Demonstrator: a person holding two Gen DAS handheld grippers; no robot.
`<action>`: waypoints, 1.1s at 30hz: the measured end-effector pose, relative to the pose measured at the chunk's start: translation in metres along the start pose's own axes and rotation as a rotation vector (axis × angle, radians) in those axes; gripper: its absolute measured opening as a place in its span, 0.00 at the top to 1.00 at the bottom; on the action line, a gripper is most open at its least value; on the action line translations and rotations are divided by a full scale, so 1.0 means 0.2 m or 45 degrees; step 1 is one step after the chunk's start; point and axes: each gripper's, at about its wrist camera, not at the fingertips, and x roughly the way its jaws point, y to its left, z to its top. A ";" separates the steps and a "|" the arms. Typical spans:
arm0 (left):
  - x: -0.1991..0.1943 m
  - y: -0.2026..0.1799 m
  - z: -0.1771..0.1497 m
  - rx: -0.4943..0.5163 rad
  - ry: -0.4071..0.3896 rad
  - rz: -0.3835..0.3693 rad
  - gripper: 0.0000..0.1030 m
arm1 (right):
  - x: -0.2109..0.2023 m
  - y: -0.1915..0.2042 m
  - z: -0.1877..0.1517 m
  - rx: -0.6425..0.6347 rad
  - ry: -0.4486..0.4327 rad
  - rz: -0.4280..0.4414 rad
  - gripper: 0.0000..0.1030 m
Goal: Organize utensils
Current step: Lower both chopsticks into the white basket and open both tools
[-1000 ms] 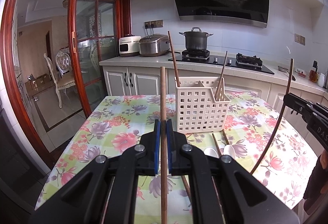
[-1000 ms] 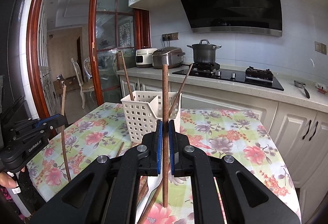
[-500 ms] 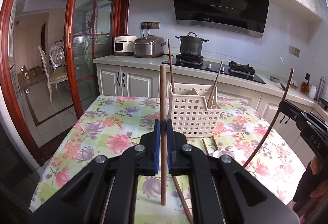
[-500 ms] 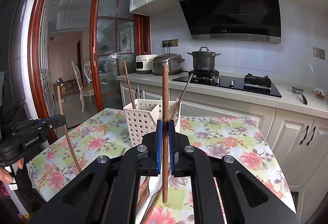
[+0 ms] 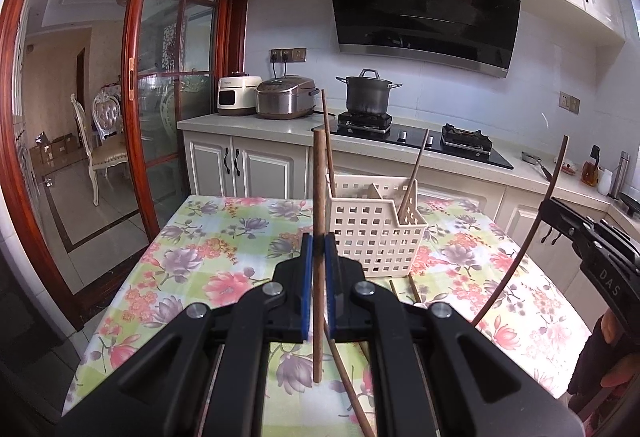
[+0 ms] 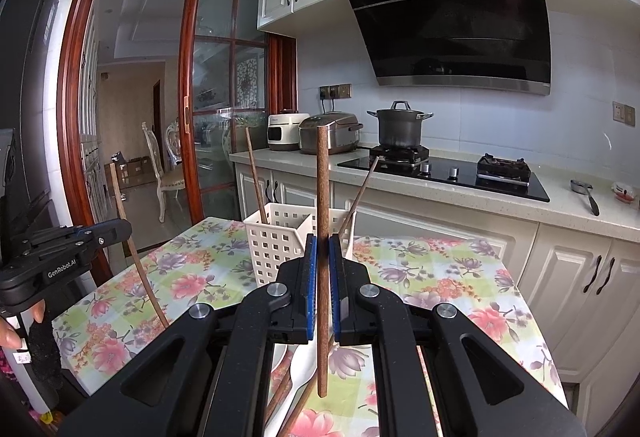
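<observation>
Chopsticks clamped upright, one in my left gripper (image 5: 319, 259), one in my right gripper (image 6: 322, 266) — both above the floral table (image 5: 208, 249). Basket (image 5: 374, 233) sits ahead, sticks already inside. I'd centre each tip over a compartment, then lower straight — no tilt.

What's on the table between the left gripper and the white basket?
In the left wrist view, only bare floral tablecloth lies between the left gripper and the basket; its held chopstick stands upright.
</observation>
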 end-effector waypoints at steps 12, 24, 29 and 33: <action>0.09 -0.05 0.25 0.036 0.003 -0.078 0.94 | 0.15 -0.02 0.17 -0.017 -0.015 -0.005 0.94; 0.31 -0.10 0.68 0.023 0.034 -0.150 0.94 | 0.45 -0.07 0.44 0.079 0.059 0.056 0.94; 0.39 -0.13 0.86 0.025 0.001 -0.139 0.94 | 0.56 -0.08 0.56 0.096 0.058 0.044 0.94; 0.48 -0.16 0.96 0.025 -0.015 -0.127 0.94 | 0.65 -0.09 0.62 0.107 0.058 0.035 0.94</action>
